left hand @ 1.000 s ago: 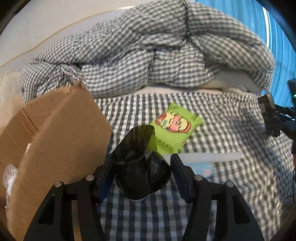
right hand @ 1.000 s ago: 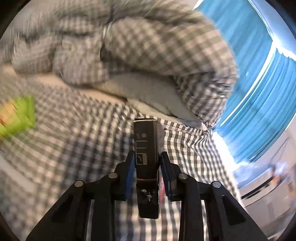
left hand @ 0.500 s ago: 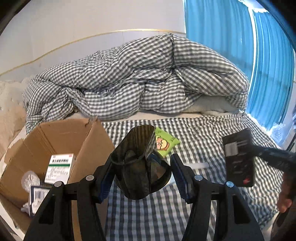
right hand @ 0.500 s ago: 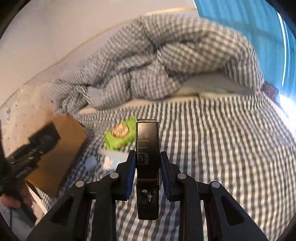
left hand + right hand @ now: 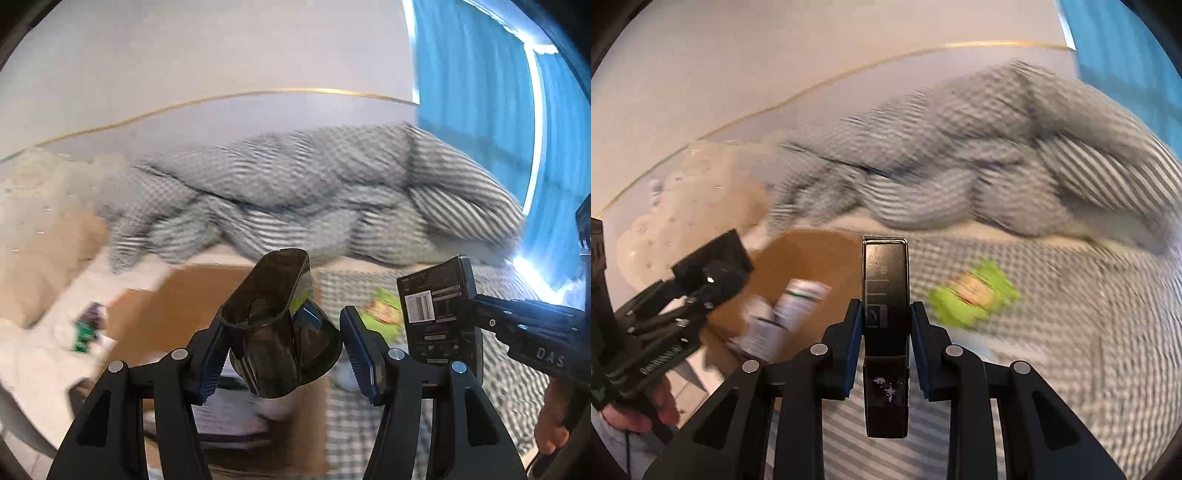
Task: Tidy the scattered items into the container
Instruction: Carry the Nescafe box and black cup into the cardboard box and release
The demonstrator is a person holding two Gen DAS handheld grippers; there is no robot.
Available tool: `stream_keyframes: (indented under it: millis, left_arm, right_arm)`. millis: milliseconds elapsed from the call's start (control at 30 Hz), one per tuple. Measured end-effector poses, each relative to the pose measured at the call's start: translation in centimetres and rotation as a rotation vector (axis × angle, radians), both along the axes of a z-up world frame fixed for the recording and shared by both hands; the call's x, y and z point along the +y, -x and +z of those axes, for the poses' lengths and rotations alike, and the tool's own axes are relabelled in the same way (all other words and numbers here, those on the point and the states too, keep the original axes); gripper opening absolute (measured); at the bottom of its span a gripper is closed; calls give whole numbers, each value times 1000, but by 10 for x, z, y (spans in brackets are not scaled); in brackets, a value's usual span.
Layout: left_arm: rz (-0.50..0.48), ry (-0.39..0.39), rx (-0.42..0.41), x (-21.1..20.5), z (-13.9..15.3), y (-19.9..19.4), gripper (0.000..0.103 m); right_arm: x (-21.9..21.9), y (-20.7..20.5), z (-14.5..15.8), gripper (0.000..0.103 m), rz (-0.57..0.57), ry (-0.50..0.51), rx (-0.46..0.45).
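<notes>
My left gripper (image 5: 282, 345) is shut on a dark translucent plastic cup (image 5: 275, 325) and holds it in the air above the open cardboard box (image 5: 192, 291). My right gripper (image 5: 885, 345) is shut on a slim black box (image 5: 885, 321), also in the air, beside the cardboard box (image 5: 809, 258). The black box with its barcode shows in the left wrist view (image 5: 437, 314) to the right of the cup. A green snack packet (image 5: 975, 295) lies on the checked bed sheet; it also shows in the left wrist view (image 5: 382, 308).
The cardboard box holds medicine boxes (image 5: 790, 306) and other small items. A bunched checked duvet (image 5: 314, 206) lies along the back of the bed. Blue curtains (image 5: 480, 110) hang at the right. The views are motion-blurred.
Both grippers have swung left toward the cardboard box with their items. The left gripper now hangs over the box; the right has drawn in beside it.
</notes>
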State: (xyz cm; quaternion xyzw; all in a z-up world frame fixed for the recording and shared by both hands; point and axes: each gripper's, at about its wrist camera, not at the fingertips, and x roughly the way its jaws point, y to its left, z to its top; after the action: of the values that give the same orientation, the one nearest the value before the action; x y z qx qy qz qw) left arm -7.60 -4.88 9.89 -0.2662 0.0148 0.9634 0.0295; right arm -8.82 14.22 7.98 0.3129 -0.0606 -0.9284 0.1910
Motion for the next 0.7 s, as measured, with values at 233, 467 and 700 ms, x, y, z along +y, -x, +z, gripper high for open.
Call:
stream_keyframes:
  millis: [233,467,700]
  left_arm:
    - [132,14,-56,-70,-8,21,60]
    - [170,9,-196,-98,-67,42,63]
    - [173,12,-164,-86,-65,35,94]
  right_arm:
    - [-88,34,12,25,125,78,-23]
    - [-125,63,-42,27,155,36,-172]
    - [-90,35,-14,78,59,-5,-28]
